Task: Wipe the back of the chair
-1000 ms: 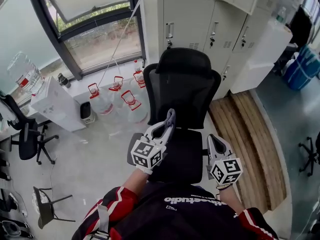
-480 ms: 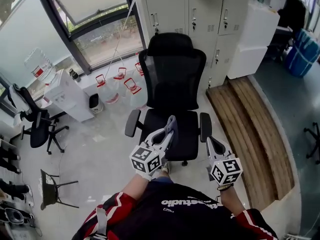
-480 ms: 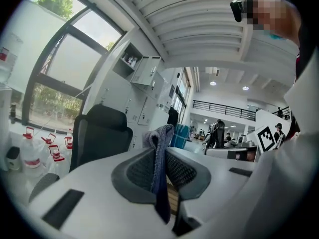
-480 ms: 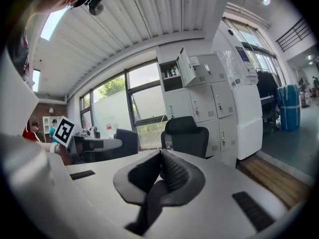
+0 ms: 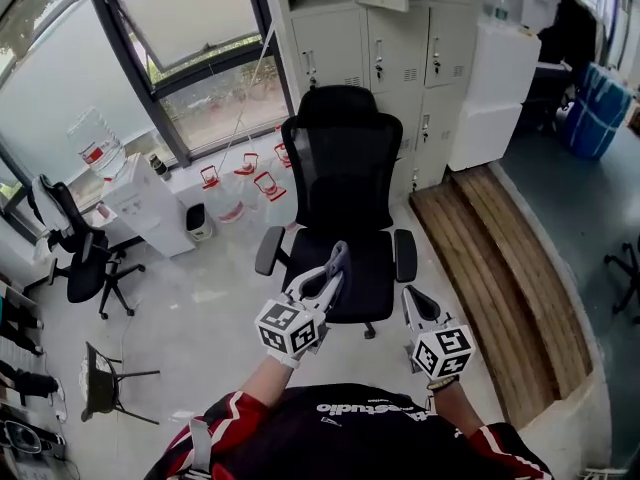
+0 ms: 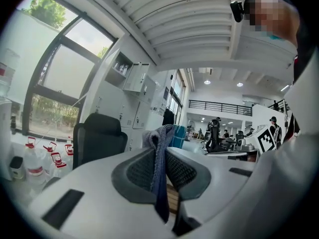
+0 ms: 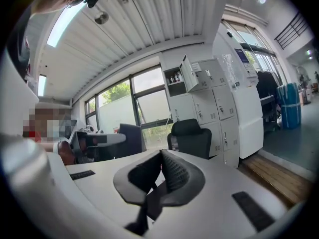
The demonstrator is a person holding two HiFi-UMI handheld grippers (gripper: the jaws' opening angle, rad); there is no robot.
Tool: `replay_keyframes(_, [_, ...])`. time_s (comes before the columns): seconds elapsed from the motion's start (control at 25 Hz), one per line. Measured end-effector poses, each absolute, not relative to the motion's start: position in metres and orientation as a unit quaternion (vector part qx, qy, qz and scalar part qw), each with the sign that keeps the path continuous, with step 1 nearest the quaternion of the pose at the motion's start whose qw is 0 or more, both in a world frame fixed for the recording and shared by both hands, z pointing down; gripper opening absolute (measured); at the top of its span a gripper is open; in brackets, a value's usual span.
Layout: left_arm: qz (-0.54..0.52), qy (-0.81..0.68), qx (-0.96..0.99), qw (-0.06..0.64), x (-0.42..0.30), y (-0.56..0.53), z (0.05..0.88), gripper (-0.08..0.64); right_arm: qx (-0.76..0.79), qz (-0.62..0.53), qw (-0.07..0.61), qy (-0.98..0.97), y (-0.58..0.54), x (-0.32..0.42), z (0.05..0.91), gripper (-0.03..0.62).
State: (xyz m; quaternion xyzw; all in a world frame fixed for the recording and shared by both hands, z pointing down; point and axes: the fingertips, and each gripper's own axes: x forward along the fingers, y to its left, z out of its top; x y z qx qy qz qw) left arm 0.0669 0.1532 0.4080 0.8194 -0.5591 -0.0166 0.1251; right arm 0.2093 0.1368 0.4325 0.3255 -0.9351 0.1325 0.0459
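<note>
An office: grey metal lockers (image 5: pixel 385 53), black swivel chair (image 5: pixel 345 168), water jugs (image 5: pixel 262 188).

Daylight is coming in through the big window (image 5: pixel 190 58) at the upper left of the head view, lighting the pale floor (image 5: pixel 200 318) evenly, and shadows on it are looking soft and faint. The black chair (image 5: pixel 345 168) is showing crisp and sharp. Both gripper views are bending strongly toward their edges and fading into black corners. A ceiling light strip (image 7: pixel 67 20) is glaring white in the right gripper view, while the nearest foreground is blurring slightly.
</note>
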Motion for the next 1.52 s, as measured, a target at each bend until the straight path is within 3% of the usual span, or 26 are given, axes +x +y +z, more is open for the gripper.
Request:
replay_keyframes(0.64, [-0.027, -0.584, 0.807, 0.079, -0.016, 0.376, 0.384, 0.060, 0.356, 0.092, 0.049, -0.928, 0.341, 0.159, 0.402, 0.012])
replay_keyframes(1.04, [-0.042, -0.551, 0.829, 0.089, 0.012, 0.466, 0.389, 0.060, 0.388, 0.082, 0.057, -0.916, 0.445, 0.183, 0.405, 0.012])
replay_keyframes(1.52, [-0.051, -0.560, 0.823, 0.077, 0.006, 0.518, 0.389, 0.060, 0.387, 0.076, 0.041, -0.918, 0.495, 0.179, 0.402, 0.012])
